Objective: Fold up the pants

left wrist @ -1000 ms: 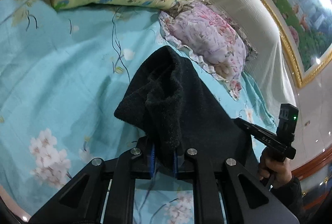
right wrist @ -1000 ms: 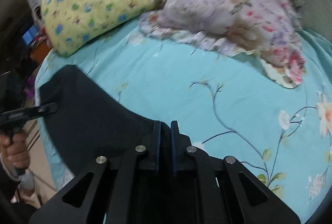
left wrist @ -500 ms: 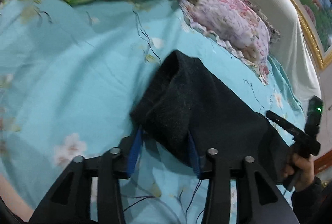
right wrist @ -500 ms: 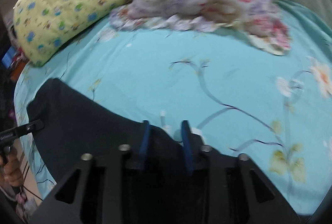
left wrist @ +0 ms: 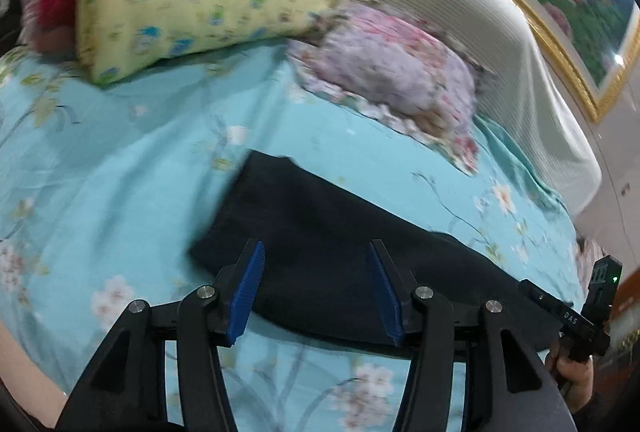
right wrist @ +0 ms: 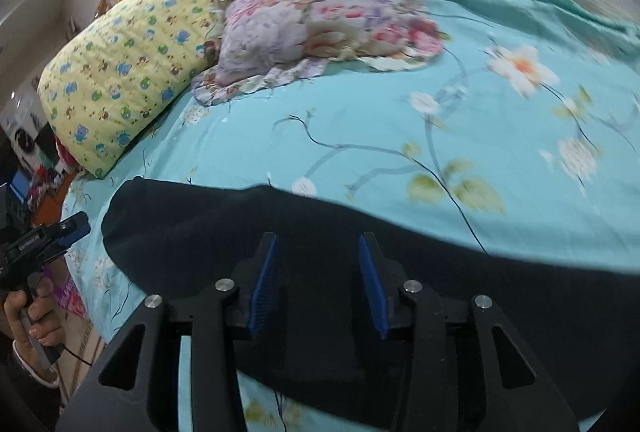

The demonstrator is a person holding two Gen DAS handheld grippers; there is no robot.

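Two hand-held grippers hover over dark pants (left wrist: pixel 340 256) that lie flat in a long folded band on a bed with a light blue flowered sheet (left wrist: pixel 120 160). The left hand-held gripper (left wrist: pixel 316 288) has its blue-padded jaws spread apart and opening; the pants show in the gap, but the pads do not press on them. The right hand-held gripper (right wrist: pixel 318 284) likewise has its jaws apart and opening above the dark cloth, gripping nothing. In the right wrist view, a person's hand (right wrist: pixel 30 316) holds the left hand-held gripper at the picture's left edge. Near the head of the bed, a yellow patterned pillow (right wrist: pixel 124 72) and a pink flowered pillow (right wrist: pixel 320 20) lie side by side, well apart from the pants.
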